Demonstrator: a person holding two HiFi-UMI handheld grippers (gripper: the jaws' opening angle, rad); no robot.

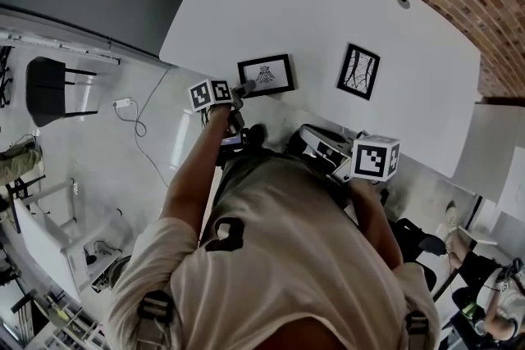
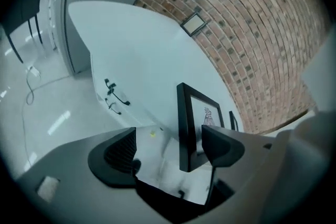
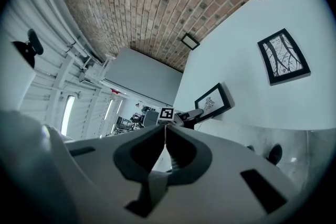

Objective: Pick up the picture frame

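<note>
Trainee: Where does the picture frame (image 1: 265, 75) lie, and does the left gripper (image 2: 169, 135) hold it?

Mentor: It lies flat on the white counter (image 1: 328, 4), near the edge on the person's side. The left gripper has its jaws wide apart. One black side of the frame stands between them, close to one jaw, and the pads do not press it yet. The right gripper (image 3: 164, 136) is well apart, jaws together on nothing. A second frame (image 1: 358, 71) lies further along the counter.

Trainee: How will the frame handle?

Mentor: Probably light and stiff, with a smooth moulding that may slip, and perhaps a fragile glass front. The gripper should close on the moulding near the corner, not on the glazing. It should close firmly, because a grip at one side lets the frame tip.
</note>
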